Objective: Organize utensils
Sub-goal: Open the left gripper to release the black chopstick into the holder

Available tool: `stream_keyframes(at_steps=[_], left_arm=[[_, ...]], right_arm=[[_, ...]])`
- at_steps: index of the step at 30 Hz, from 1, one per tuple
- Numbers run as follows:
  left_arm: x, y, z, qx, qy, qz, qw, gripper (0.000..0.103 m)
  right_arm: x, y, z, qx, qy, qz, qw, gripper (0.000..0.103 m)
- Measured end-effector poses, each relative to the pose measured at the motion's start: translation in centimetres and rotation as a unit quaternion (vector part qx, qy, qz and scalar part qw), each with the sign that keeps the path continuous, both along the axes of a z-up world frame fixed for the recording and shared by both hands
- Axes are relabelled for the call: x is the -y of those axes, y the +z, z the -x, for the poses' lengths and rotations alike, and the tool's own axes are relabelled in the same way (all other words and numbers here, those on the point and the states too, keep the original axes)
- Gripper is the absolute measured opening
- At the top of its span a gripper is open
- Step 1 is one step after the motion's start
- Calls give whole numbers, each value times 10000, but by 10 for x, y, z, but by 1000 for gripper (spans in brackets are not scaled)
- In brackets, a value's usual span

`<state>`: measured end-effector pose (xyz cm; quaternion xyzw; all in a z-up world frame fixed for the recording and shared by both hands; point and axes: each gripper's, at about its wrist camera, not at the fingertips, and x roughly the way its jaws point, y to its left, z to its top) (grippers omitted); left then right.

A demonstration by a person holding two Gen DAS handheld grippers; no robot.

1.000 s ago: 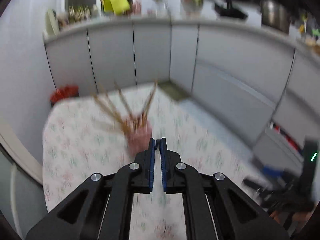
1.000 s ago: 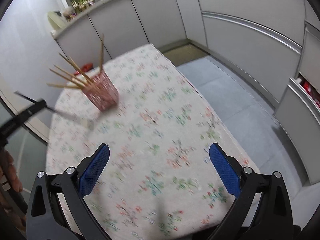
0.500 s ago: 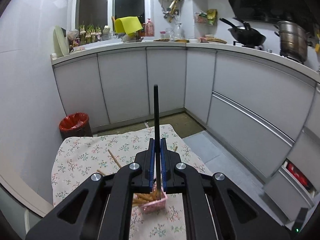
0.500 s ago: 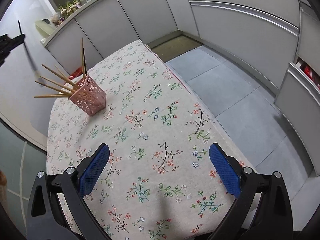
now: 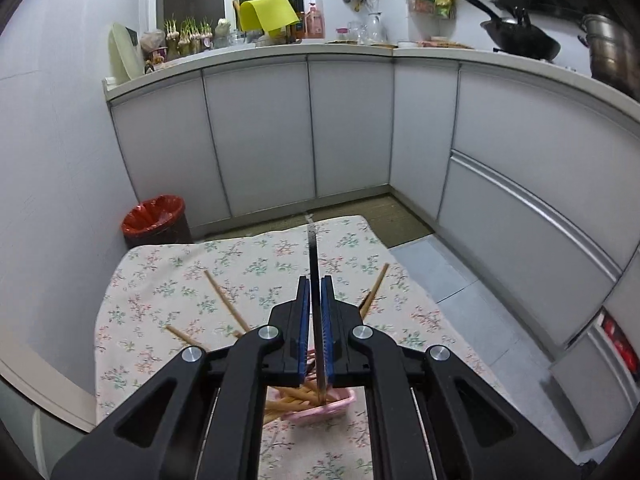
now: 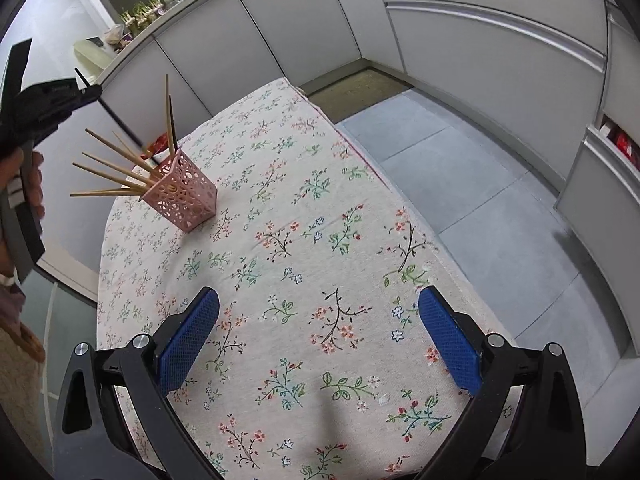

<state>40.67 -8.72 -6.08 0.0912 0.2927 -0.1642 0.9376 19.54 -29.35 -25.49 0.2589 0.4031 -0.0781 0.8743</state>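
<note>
A pink perforated holder (image 6: pixel 184 198) stands on the floral tablecloth (image 6: pixel 304 248) with several wooden chopsticks (image 6: pixel 116 168) fanned out of it. My left gripper (image 5: pixel 315 284) is shut on a thin black utensil (image 5: pixel 313 256), held upright with its lower end inside the holder (image 5: pixel 320 404) right below. From the right wrist view the left gripper (image 6: pixel 86 90) is above and left of the holder, the black utensil (image 6: pixel 120 122) slanting down into it. My right gripper (image 6: pixel 316 336) is open and empty over the near part of the table.
A red-lined bin (image 5: pixel 154 222) stands on the floor beyond the table's far left corner. Grey cabinets (image 5: pixel 348 132) line the back and right walls. The table's right edge (image 6: pixel 400 192) drops to grey floor tiles.
My left gripper has swung up over the holder and lowered the black utensil, so its end now sits inside the holder. My right gripper stayed open and barely moved.
</note>
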Motion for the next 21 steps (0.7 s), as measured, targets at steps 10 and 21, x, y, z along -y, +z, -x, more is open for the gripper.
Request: stream_keyframes(at_steps=[10,21], left_arm=[[-15,33,43,464,-56,173,9988,6],[-43,44,113,514,473,67,9975,72]], right_arm=[[-3,10,5,223,-36,249,9994,96],[-38,93,-19,1043,-104,1011,9893,96]])
